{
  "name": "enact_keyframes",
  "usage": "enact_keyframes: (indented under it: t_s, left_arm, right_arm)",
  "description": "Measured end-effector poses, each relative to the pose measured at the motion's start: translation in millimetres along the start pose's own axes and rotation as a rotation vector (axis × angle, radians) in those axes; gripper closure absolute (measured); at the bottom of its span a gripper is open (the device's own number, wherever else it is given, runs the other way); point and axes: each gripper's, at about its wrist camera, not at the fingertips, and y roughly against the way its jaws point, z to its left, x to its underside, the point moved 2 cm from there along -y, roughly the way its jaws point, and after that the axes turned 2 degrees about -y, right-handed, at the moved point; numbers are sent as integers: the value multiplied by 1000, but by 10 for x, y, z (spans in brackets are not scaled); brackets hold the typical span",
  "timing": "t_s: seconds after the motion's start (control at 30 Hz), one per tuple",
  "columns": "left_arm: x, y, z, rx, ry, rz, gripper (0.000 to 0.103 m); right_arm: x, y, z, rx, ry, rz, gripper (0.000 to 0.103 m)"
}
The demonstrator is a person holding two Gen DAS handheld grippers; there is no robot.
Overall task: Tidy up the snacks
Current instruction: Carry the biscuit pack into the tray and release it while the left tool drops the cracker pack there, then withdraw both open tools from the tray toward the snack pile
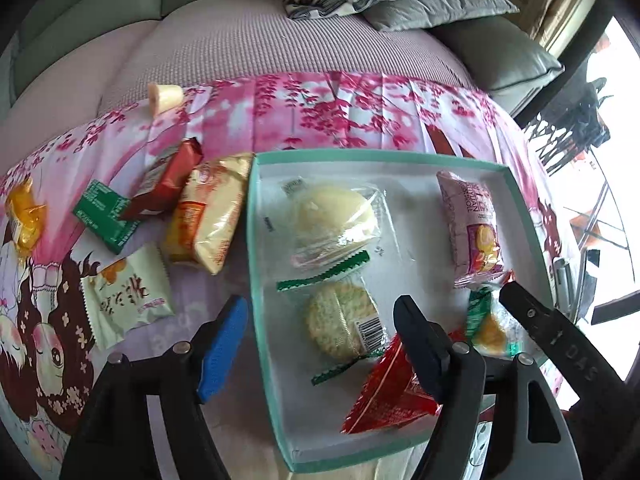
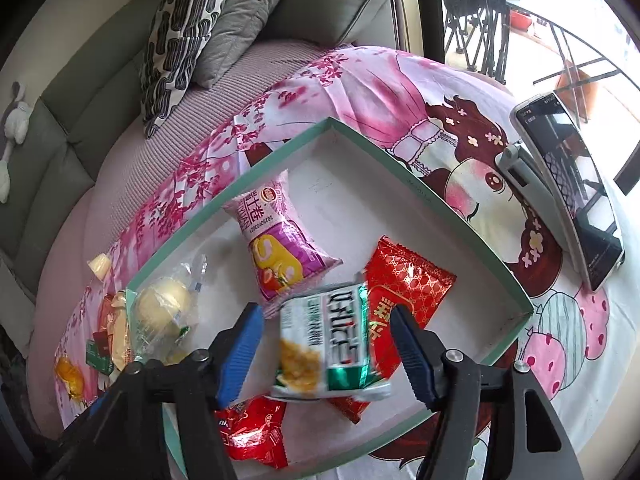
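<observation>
— So what could have gone wrong at that point?

— Mostly the green-and-white packet point(image 2: 332, 344). It sat between the jaws of the right gripper point(image 2: 328, 350), but the jaws were parted and neither pad pressed on it. It looked blurred and tipped, so I judged it to be loose, perhaps dropping, over the red packet point(image 2: 404, 292) inside the tray point(image 2: 496, 256). It could have slid off that slick foil or bounced toward the near wall.

— And the other hand?

— The left gripper point(image 1: 320, 340) had its jaws open and empty, straddling the tray's left wall above the round cracker packet point(image 1: 340, 326). Its blue pad point(image 1: 224, 344) hung outside the tray, so a careless descent could have knocked the wall and shifted everything.

— Which way did the green packet point?

— Its long axis ran roughly from the camera toward the far side, one short crimped end near, the other leaning on the red packet. The pink packet point(image 2: 280, 248) lay aslant beyond it, long axis running from the far-left down toward the near-right.

— Anything left outside?

— Several snacks remained on the pink cloth point(image 1: 340, 120) beside the tray: a yellow packet point(image 1: 208, 220), a green box point(image 1: 106, 216), a white packet point(image 1: 128, 292). The surface looked like a bed rather than a bench, soft enough to tilt the tray.
</observation>
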Motion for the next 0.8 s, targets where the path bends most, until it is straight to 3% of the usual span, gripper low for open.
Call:
enact_keyframes:
  t_s: [0.2, 0.33, 0.4, 0.8]
  left_arm:
    - [79, 80, 264, -46, 50, -16, 20]
    - [167, 148, 477, -109, 72, -40, 15]
    - [198, 176, 586, -143, 88, -59, 9]
    - [407, 298, 1237, -254, 201, -95, 9]
  right_arm:
    - [21, -5, 83, -19, 31, -7, 18]
    - [38, 17, 167, -30, 58, -33, 0]
    - [53, 26, 233, -41, 83, -37, 0]
    - [169, 7, 418, -19, 138, -30, 0]
